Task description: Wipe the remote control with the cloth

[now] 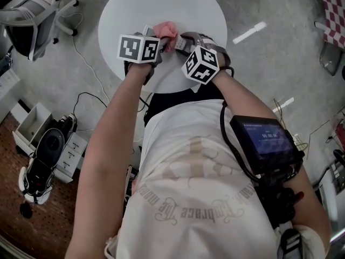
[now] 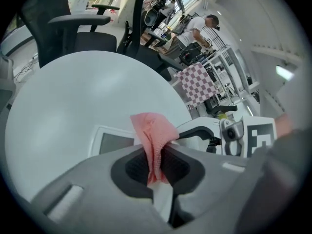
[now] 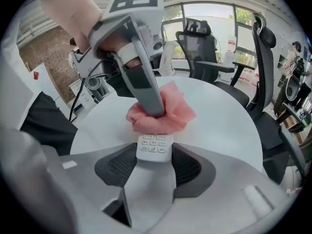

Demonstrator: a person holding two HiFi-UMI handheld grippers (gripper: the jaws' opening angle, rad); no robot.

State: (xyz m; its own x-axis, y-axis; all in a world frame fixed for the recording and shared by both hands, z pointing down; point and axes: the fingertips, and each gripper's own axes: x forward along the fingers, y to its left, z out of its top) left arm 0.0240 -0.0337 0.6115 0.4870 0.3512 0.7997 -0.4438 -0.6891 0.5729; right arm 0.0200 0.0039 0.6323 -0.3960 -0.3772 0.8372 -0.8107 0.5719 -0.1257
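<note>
My left gripper is shut on a pink cloth, which sticks up from between its jaws. In the right gripper view the cloth is pressed down on the far half of a white remote control by the left gripper's fingers. My right gripper is shut on the remote's near end, the button rows showing between its pads. The head view has both grippers meeting at the near edge of the round white table, with the cloth between them. The remote's display end shows past the cloth.
Black office chairs stand beyond the table, another on the far side. A checkered cloth hangs further off, near a person at a bench. Cables and a white box lie on the floor at left.
</note>
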